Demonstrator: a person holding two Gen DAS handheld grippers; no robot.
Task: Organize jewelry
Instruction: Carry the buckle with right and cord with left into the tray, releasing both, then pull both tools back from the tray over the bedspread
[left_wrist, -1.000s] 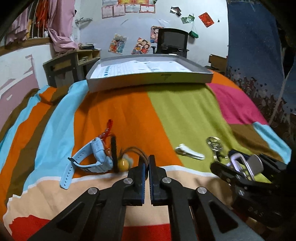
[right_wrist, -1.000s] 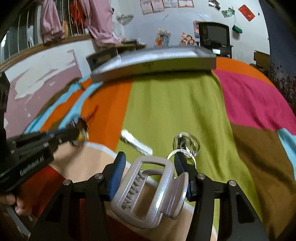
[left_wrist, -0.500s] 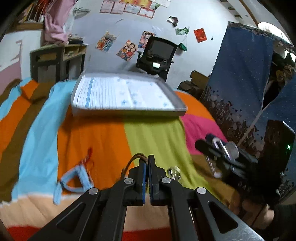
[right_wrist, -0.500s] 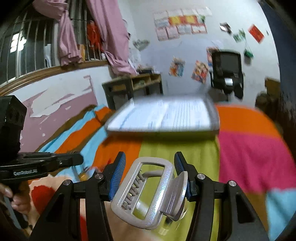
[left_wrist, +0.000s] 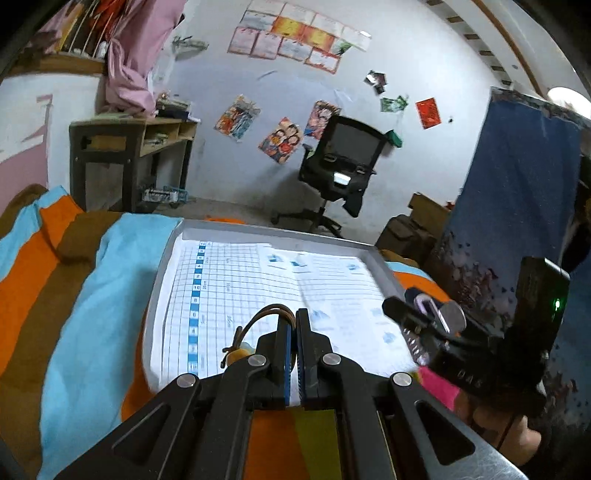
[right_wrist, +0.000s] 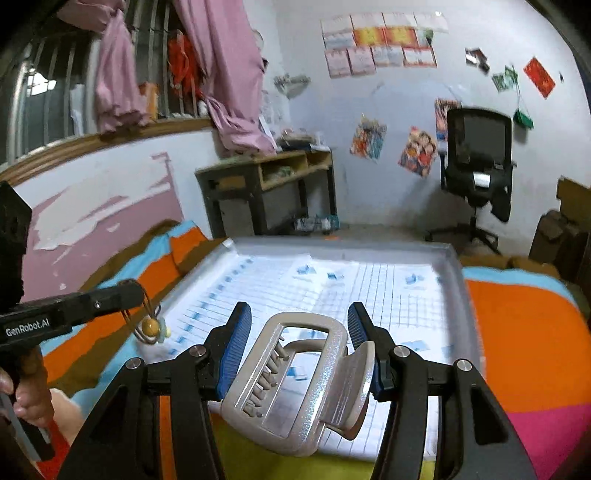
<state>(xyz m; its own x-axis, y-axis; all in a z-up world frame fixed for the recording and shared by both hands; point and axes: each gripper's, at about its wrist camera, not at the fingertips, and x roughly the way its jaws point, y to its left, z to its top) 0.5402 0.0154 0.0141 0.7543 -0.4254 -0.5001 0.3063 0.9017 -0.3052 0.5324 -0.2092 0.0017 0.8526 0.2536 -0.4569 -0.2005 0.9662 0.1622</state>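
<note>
My left gripper (left_wrist: 293, 325) is shut on a brown hair tie (left_wrist: 258, 321) with a yellow bead; the tie (right_wrist: 147, 325) dangles from its tip over the near left corner of the grey tray (left_wrist: 162, 266). My right gripper (right_wrist: 299, 321) is shut on a silver hair claw clip (right_wrist: 295, 384), held above the tray's (right_wrist: 456, 266) near edge. The clip (left_wrist: 432, 317) shows in the left wrist view too, at the tray's right side. Printed grid paper lines the tray.
The tray lies on a striped bedspread (left_wrist: 74, 314) of orange, blue, brown, green and pink. Beyond the bed stand a black office chair (left_wrist: 343, 170) and a wooden desk (left_wrist: 129, 155). A blue curtain (left_wrist: 524, 206) hangs at the right.
Both grippers rose from the bedspread and travelled forward to hover over the tray, carrying the hair tie and the claw clip. The watch, hair clip and key rings dropped out of view.
</note>
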